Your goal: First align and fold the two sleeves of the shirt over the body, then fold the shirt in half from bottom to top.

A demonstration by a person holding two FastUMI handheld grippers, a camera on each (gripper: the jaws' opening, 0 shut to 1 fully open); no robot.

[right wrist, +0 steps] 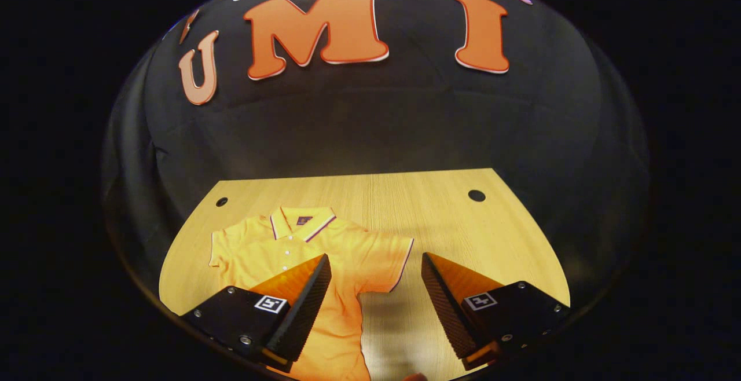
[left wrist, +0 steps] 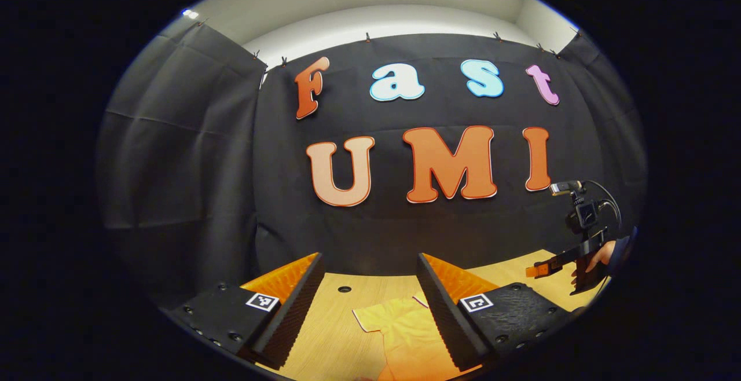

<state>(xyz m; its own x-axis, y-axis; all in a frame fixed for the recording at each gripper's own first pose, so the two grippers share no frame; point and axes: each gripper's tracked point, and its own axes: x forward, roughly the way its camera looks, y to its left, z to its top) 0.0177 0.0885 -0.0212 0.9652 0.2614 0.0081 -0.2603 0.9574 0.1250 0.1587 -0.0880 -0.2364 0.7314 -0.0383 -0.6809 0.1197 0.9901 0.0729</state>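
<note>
Ribbed open claw (right wrist: 376, 288) above soft polo shirt (right wrist: 301, 253)

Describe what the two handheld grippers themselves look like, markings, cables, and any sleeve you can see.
Each gripper has two wedge-shaped fingers with ribbed inner pads on black bolted blocks, each block carrying a square black-and-white marker. That holds for the left gripper and the right gripper. In the left gripper view, the other gripper appears farther off with a small camera on top, a looping dark cable, and a hand in a dark sleeve.
</note>
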